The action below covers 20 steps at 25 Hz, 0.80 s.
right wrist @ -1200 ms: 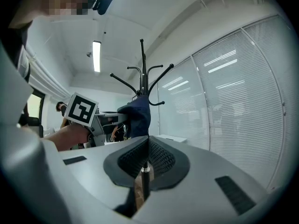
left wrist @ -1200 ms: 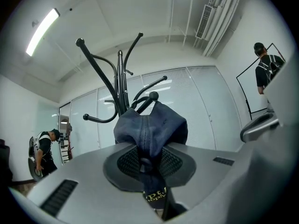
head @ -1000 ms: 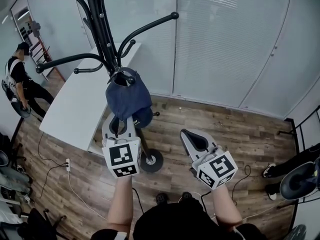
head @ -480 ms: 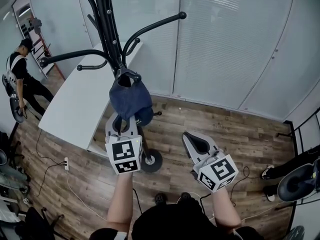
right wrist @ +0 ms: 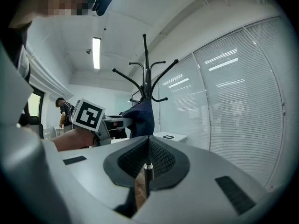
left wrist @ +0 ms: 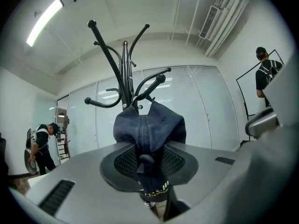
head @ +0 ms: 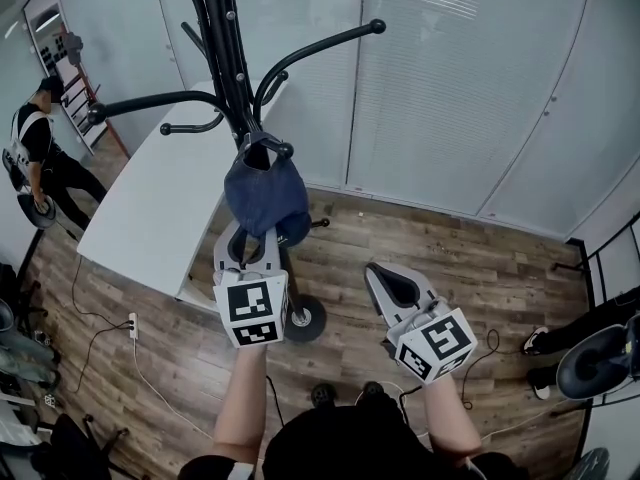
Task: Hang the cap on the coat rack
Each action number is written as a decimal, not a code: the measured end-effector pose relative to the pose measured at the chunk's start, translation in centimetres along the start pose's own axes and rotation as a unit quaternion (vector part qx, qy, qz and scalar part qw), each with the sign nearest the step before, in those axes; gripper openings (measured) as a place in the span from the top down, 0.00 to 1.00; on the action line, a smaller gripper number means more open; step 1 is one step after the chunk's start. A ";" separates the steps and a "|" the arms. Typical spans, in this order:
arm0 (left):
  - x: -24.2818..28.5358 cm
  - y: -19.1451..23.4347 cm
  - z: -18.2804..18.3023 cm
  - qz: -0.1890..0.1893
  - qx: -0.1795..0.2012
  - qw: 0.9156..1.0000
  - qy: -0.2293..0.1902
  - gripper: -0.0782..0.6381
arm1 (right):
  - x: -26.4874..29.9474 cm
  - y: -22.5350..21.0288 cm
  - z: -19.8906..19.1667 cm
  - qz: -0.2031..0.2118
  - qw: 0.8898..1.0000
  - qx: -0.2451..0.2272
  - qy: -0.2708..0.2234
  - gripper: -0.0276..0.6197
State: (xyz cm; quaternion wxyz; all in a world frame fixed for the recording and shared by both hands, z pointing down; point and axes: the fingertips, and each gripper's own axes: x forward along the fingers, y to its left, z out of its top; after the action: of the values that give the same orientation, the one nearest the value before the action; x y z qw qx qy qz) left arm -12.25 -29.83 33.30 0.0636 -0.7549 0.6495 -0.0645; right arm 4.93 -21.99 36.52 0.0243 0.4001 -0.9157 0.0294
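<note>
While the left gripper lets go, its jaws are opening, and the bottom edge of the soft dark blue cloth cap sits between them. The pads do not seem to squeeze it any more.

Far off at 9 o'clock in the head view, a person in dark clothes bends over. Next comes a long white table at about 10 o'clock. The tall black metal coat rack stands at 11 o'clock, with curved arms going out all ways. The cap hangs from a short hook with a ball tip low on the rack. The left gripper is right under the cap, at its 6 o'clock.

The right gripper is at 3 o'clock of the left one, well apart from the cap. Its jaws are pressed together with nothing in them.

I think the job is almost done, but some things could go wrong. If the left gripper moves down or back before its jaws are wide enough, a pad may catch the cloth and pull the cap off the hook. I cannot tell how far the cap sits over the ball tip, so a small tug or a bump on the rack might make it slip and fall to the wooden floor.
</note>
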 end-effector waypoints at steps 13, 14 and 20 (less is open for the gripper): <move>-0.6 -0.9 -0.7 -0.031 0.012 0.999 0.004 0.65 | 0.3 1.2 -0.1 0.001 1.000 -0.001 0.004 0.91; -0.7 -0.9 -0.7 -0.032 0.013 0.999 0.004 0.64 | 0.3 1.2 -0.1 0.000 1.000 -0.001 0.004 0.91; -1.3 -1.0 -0.9 -0.034 0.017 0.999 0.003 0.57 | 0.2 1.8 -0.2 0.001 1.000 -0.001 0.004 0.91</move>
State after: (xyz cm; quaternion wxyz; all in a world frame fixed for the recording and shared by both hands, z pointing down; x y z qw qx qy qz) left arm -11.66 -28.46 34.29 0.0722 -0.7753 0.6223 -0.0802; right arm 3.52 -20.90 36.65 0.0280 0.3989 -0.9161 0.0299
